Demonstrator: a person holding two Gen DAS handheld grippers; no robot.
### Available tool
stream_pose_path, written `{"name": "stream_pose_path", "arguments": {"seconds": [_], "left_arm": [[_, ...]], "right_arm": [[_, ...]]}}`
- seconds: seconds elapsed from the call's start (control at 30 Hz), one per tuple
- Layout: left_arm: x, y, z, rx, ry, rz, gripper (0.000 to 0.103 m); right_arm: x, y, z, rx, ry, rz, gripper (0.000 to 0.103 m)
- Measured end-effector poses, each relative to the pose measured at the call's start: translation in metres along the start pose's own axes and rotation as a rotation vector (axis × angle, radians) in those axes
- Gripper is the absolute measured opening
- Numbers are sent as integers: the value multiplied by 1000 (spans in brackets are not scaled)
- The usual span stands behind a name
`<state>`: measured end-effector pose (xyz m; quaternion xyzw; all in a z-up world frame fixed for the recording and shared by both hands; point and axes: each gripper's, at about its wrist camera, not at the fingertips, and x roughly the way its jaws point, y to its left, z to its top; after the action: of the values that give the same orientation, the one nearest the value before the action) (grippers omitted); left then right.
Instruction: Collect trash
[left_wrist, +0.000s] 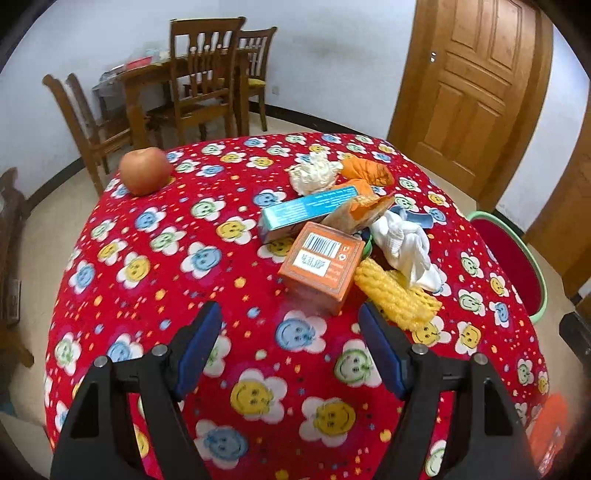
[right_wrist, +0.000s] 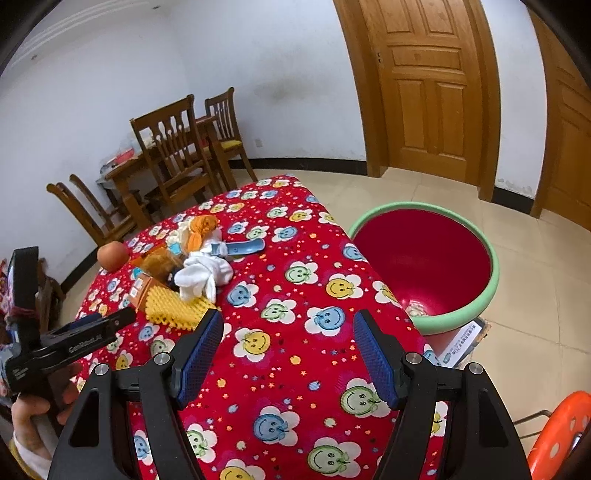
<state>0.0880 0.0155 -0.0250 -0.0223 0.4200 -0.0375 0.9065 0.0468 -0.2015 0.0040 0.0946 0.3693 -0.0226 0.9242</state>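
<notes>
So the table (left_wrist: 155, 280) with its red smiley-flower cloth takes up most of both views, and right off its edge sits a big red tub (right_wrist: 424, 258) with a green rim, low enough that stuff could probably just be dropped or swept into it, which I'd guess is why it's parked there. Looks mostly empty, maybe a scrap near the bottom, hard to tell. The trash pile (left_wrist: 343, 236) is bunched together mid-table: a blue box (left_wrist: 306, 214), an orange box (left_wrist: 321, 262) leaning on it, yellow foam netting (left_wrist: 395, 295), a crumpled white cloth (left_wrist: 402, 243), plus wads of paper behind. An apple (left_wrist: 144, 170) sits well apart from the pile, likely not trash. Left gripper (left_wrist: 290, 326) hangs just short of the orange box, jaws spread wide with nothing in them, lined up like that's the first grab. Right gripper (right_wrist: 288, 334) is wide and empty too, hovering over bare cloth between pile and tub.
</notes>
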Motion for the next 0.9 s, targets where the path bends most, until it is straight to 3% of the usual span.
{"name": "stream_pose_path", "arguments": {"seconds": [0.5,0.57,0.7,0.9], "left_arm": [[34,-12,13,70,-33,-54,76],[33,-13,13,71,-40,-52,73],[31,-10,11,66,-35,-66,55],[18,0,8,30,-58,-70,54]], "right_arm": [[18,-1,0,5,43,-30,74],[21,1,0,1,48,-31,74],[25,4,-1,-4,60,-23,74],[28,13,-1,-25,68,-6,74]]}}
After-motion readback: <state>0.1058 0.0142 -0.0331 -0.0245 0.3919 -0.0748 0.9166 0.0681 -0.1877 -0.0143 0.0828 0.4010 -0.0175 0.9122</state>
